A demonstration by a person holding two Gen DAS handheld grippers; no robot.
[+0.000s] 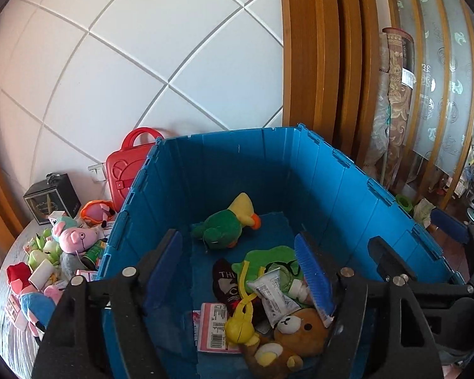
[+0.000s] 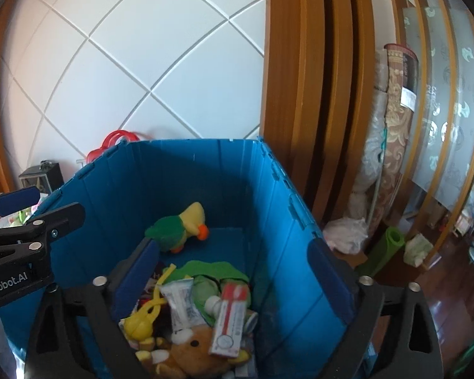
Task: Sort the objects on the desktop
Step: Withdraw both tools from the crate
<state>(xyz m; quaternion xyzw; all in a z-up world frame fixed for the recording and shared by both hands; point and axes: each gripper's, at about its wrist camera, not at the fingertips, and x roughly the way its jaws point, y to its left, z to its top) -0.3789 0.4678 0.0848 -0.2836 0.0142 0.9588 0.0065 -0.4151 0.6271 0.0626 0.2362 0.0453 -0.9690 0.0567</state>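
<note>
Both the left gripper [image 1: 241, 254] and right gripper [image 2: 233, 262] hang spread and empty over the blue plastic crate [image 1: 347, 189]; a green-and-yellow plush duck [image 1: 227, 222] lies near its far wall, a brown plush bear [image 1: 295, 331] at its near edge.

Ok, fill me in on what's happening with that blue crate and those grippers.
A person is sorting toys and small items off a table into the blue crate. Both grippers hang over it, open and empty: the left gripper and the right gripper. Already inside are a green and yellow duck plush, a brown bear plush, a white tube and a red and white box. More plush toys, including a pink pig, wait on the table to the left.
</note>
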